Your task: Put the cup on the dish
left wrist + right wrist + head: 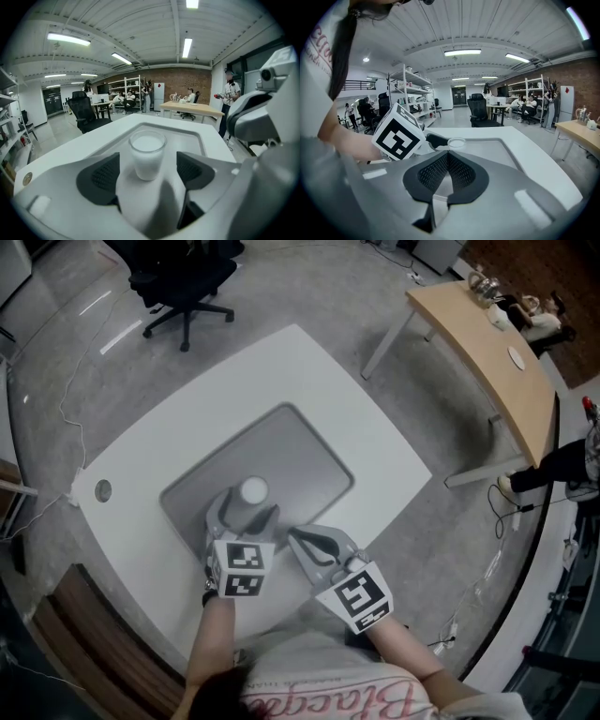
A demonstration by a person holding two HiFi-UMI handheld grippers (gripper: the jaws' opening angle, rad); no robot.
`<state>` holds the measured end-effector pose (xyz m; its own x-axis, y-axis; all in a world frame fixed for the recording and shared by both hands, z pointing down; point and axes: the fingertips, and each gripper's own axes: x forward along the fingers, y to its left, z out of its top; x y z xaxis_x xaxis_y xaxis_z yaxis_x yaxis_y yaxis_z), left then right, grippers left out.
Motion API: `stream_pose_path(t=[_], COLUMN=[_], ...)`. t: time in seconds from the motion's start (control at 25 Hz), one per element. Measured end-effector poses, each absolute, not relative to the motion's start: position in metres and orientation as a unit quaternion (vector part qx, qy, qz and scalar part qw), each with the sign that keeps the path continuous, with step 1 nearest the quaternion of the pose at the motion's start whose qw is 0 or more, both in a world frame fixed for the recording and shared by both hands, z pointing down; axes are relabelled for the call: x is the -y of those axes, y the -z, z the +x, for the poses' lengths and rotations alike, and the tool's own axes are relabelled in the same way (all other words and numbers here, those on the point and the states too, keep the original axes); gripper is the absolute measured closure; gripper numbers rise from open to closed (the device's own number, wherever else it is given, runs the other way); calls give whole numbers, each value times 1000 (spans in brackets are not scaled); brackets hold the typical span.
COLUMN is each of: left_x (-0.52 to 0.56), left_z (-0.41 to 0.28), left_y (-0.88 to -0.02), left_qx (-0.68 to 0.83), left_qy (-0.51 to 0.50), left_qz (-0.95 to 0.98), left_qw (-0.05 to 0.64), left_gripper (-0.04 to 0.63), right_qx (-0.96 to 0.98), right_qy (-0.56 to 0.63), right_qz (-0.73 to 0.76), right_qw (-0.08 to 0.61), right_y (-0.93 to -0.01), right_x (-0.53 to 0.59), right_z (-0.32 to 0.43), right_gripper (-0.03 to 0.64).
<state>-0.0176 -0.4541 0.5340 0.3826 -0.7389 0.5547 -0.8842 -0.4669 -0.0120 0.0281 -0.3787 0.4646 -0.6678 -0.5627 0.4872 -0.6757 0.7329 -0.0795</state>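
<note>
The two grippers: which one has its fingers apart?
The left gripper: its fingers stand apart on either side of the white cup, not touching it. The right gripper has its fingers closed together, empty.

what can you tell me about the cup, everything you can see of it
The cup is small, round and slightly tapered, with see-through walls and a thick rim. It looks white inside, either filled or frosted. It stands upright on the shallow grey dish, close to the dish's near edge. It sits between the open jaws of the left gripper. A gap shows on each side, so neither of the pads touches it.
</note>
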Motion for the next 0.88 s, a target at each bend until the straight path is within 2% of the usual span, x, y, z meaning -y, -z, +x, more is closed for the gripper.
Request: stream_pose_path(t=[0.16,0.24,0.28,0.32,0.36,0.4,0.64,0.88], left_x=[428,416,410,404,398,391,359,336], left_z=[-22,-22,-24,-28,-34,-39,-38,-43], left_y=[-538,-527,-520,-513,-506,-501,-464,-452], left_qx=[503,510,518,529,542,550,552,552], left_qy=[-245,-222,-205,-187,-172,-163,-149,-136], left_qz=[813,814,813,809,803,799,810,813], left_qw=[159,166,171,175,178,179,132,127], left_gripper=[220,244,290,375,573,595,595,595], right_qx=[908,910,911,912,913,913,918,921], right_qy=[-113,-106,-104,-102,-101,-100,-91,-76], right_qz=[343,344,344,344,345,346,347,349], right_qw=[213,208,205,200,195,190,171,158], right_y=[-455,-451,-449,-447,-444,-441,-428,-413], right_x=[366,358,354,349,345,340,313,287], right_z=[28,27,25,23,21,19,15,12], right_gripper=[615,615,615,615,615,615,615,615])
